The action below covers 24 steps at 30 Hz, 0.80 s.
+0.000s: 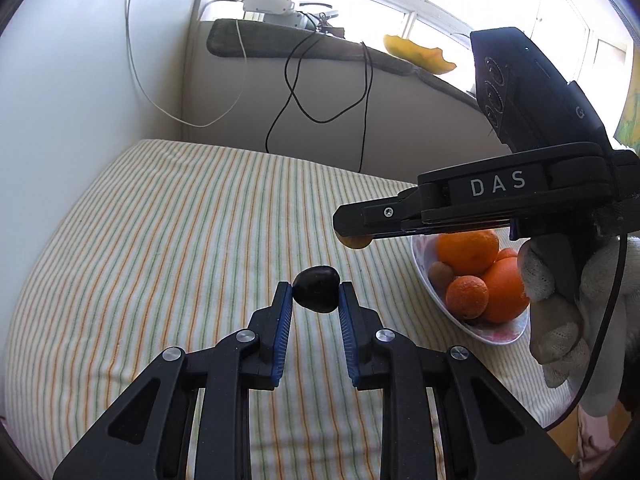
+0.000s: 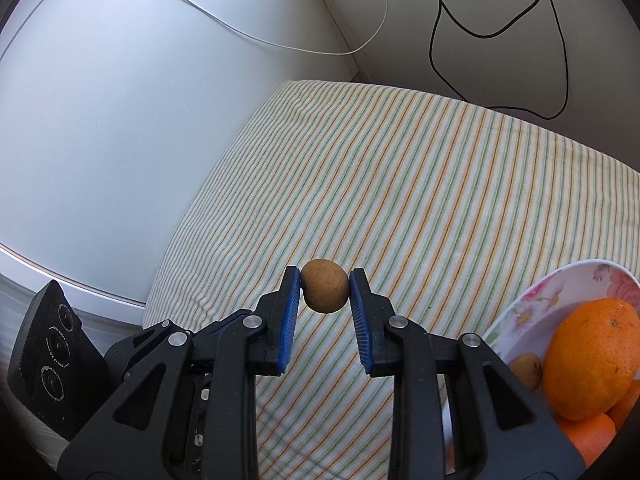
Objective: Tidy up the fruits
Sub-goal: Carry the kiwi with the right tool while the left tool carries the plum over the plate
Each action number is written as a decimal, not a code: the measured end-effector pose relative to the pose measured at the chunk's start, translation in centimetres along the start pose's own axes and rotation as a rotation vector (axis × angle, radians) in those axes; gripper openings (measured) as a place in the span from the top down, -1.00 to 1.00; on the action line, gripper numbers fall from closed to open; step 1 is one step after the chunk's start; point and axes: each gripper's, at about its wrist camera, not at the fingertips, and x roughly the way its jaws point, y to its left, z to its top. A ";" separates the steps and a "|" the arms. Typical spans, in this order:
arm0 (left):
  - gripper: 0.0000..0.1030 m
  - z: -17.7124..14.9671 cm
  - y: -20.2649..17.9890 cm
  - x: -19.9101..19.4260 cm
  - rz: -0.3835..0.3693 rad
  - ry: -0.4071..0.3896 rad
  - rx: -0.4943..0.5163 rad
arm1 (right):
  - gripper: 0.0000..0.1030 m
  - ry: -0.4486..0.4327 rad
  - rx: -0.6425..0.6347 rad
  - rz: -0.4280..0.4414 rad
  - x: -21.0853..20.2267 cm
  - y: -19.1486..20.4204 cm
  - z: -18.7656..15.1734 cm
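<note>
Both carrying: left gripper (image 1: 316,290) jaws pinch a dark fruit (image 1: 317,289), right gripper (image 2: 325,292) a brown fruit (image 2: 324,291); next, release beside the bowl (image 2: 532,300).

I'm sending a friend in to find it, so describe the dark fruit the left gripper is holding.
Start at the striped cloth, left of the floral bowl of oranges. The left gripper pinches the dark fruit between its blue pads. It is near-black and smooth, unlike the round brown fruit held by the right gripper.
</note>
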 end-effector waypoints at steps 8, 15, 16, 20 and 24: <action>0.58 0.4 -2.4 -0.1 -0.031 -0.006 0.029 | 0.48 -0.071 0.017 -0.003 -4.5 -2.0 -1.2; 0.58 0.6 -4.2 -0.1 -0.057 -0.006 0.053 | 0.48 -0.128 0.051 -0.013 -8.2 -4.6 -2.5; 0.58 0.6 -4.4 0.0 -0.060 -0.005 0.056 | 0.48 -0.136 0.055 -0.015 -8.9 -5.0 -2.8; 0.58 0.6 -5.2 0.3 -0.075 0.000 0.065 | 0.49 -0.162 0.070 -0.030 -11.0 -6.5 -3.9; 0.58 0.5 -6.1 0.8 -0.092 0.009 0.080 | 0.49 -0.184 0.085 -0.057 -12.7 -8.0 -4.8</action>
